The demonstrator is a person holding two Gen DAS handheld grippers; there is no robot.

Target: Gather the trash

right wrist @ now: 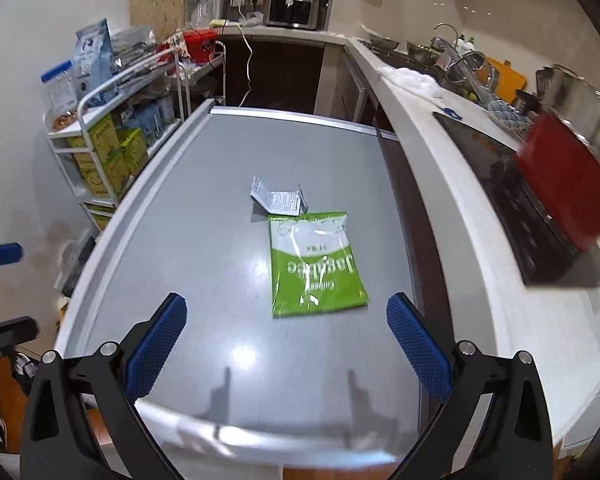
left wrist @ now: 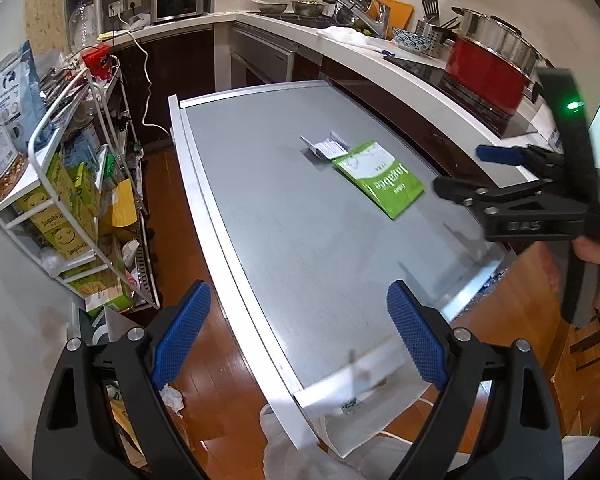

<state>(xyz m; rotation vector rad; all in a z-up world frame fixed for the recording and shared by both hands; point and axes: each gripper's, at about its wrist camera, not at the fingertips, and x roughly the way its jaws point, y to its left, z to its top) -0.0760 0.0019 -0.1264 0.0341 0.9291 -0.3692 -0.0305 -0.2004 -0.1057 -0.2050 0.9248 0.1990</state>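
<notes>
Frame centre: green snack packet (right wrist: 315, 265) flat on my counter (right wrist: 204, 240), white paper scrap (right wrist: 278, 200) touching it; left hand-held gripper (left wrist: 298, 334) and right hand-held gripper (right wrist: 286, 346) both spread, empty.

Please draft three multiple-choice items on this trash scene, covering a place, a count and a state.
1. Where does the green snack bag lie?
A. on the grey table
B. on the floor
C. in the sink

2. How many trash pieces lie on the table?
A. one
B. two
C. four

3. How is the right claw?
A. shut on the bag
B. open and empty
C. shut on nothing

Key: A, it lies flat on the tabletop; B, the bag plus the white wrapper; B, its fingers stand apart short of the bag.
</notes>
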